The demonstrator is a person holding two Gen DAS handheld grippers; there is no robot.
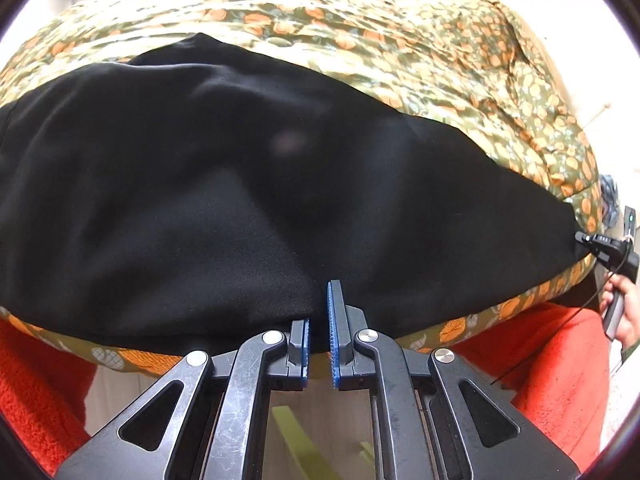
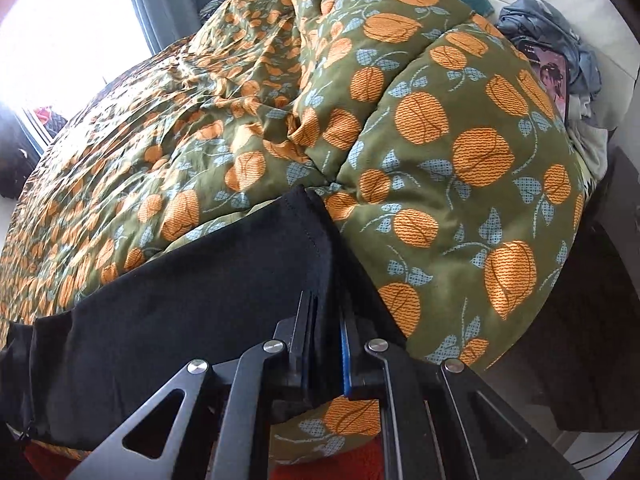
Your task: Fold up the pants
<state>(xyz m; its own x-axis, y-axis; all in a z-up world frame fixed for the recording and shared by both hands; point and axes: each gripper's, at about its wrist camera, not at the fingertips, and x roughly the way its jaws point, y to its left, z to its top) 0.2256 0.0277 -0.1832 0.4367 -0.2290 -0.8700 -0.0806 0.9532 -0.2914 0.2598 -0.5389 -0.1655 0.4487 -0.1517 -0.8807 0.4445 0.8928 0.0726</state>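
A bed covered by a rumpled olive quilt [image 1: 440, 52] printed with orange fruit fills both views. Black pants [image 1: 180, 184] lie spread directly on it, across the middle of the left wrist frame. A heap of grey-blue clothes [image 2: 556, 36] sits at the upper right of the right wrist frame, beside the quilt's bulge.
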